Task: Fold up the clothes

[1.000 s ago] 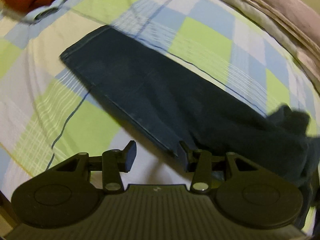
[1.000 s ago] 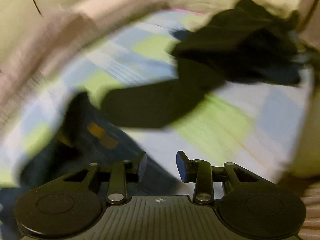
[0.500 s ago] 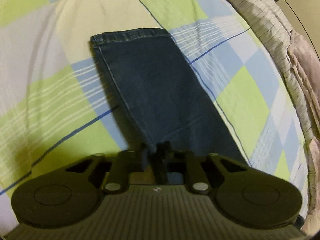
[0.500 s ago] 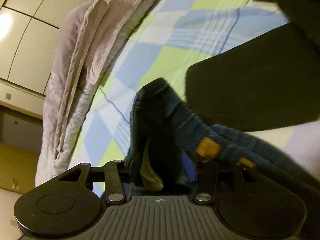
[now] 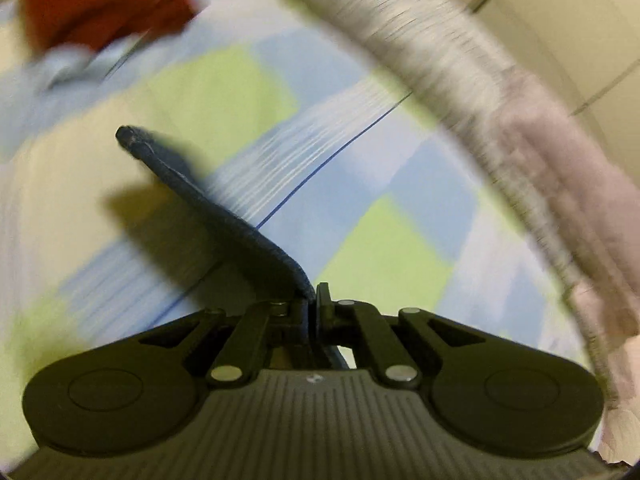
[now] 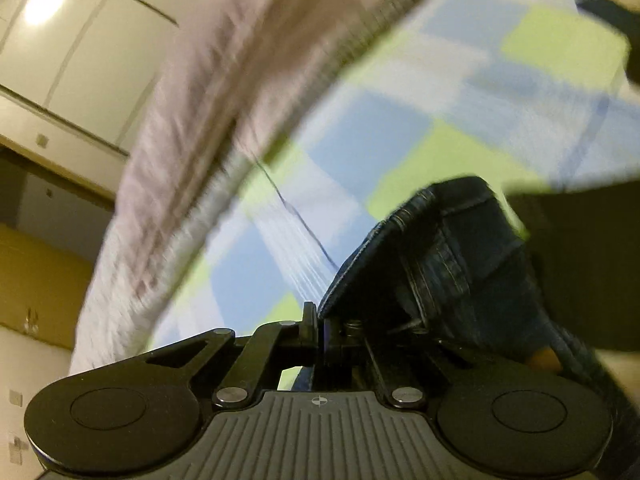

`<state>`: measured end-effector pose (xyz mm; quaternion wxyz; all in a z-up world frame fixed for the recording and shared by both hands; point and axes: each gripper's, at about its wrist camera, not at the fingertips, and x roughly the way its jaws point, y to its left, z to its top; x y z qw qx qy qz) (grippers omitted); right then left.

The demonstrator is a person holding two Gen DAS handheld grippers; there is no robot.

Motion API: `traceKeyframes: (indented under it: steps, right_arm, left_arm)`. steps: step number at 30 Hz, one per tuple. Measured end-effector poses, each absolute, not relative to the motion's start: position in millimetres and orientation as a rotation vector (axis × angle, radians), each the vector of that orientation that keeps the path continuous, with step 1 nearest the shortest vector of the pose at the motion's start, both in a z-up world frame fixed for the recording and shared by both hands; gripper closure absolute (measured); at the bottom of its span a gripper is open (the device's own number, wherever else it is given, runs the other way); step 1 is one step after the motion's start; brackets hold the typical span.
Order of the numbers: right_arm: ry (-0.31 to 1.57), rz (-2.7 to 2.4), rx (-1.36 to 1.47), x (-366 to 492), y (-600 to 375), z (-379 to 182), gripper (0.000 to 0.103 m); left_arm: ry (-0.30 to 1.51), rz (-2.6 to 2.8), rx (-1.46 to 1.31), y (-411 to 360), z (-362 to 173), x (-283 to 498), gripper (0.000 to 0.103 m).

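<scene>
my left gripper [image 5: 311, 300] has just closed and now pinches the side edge of the jeans [image 5: 224, 220]; the denim runs edge-on away from the jaws, lifted off the checked bedsheet [image 5: 384, 248], with the leg hem furthest out. my right gripper [image 6: 318, 320] has just closed too, clamped on the waistband end of the same jeans [image 6: 448, 248], which bunches up just beyond the fingers, the stitched band and a rivet showing. so both ends are now caught and raised, and i judge the fold is starting: the pair can be carried and doubled over.

half a second ago the leg lay flat on the sheet in front of my left jaws, and the right ones stood wide around the waist; a second ago neither gripped anything.

further off, a dark garment [image 6: 580, 264] lies right of the waistband, a red garment [image 5: 104, 0] sits far across the bed, and a striped quilt [image 5: 460, 92] lines the edge.
</scene>
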<state>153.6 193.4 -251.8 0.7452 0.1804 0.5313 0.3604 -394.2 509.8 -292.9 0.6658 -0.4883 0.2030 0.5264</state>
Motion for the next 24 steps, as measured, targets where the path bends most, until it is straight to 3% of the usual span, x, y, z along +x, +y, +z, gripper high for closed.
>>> traceKeyframes:
  steps: [5, 7, 8, 9, 11, 16, 24]
  right_arm:
    - [1.046, 0.676, 0.47, 199.4, 228.4, -227.9, 0.101]
    - [1.038, 0.605, 0.465, 213.6, 242.9, -229.9, 0.076]
    - [1.033, 0.579, 0.462, 216.2, 246.2, -230.4, 0.052]
    - [1.021, 0.583, 0.47, 213.5, 243.3, -229.9, 0.043]
    - [1.034, 0.631, 0.454, 201.8, 228.2, -233.8, 0.043]
    - [1.231, 0.634, 0.401, 143.7, 158.2, -246.6, 0.043]
    - [1.478, 0.37, 0.494, 29.0, 30.1, -272.3, 0.043]
  left_arm:
    - [0.319, 1.096, -0.872, 593.5, -246.6, -318.8, 0.097]
    - [0.352, 1.071, -0.886, 613.8, -246.6, -288.2, 0.091]
    - [0.375, 1.051, -0.907, 613.0, -252.7, -278.8, 0.088]
    - [0.398, 1.024, -0.922, 608.3, -260.9, -271.8, 0.082]
    - [0.492, 0.994, -0.956, 589.1, -286.8, -266.1, 0.074]
    - [0.7, 0.957, -1.22, 506.6, -364.2, -306.2, 0.074]
    - [0.79, 1.0, -1.438, 390.6, -399.2, -366.7, 0.073]
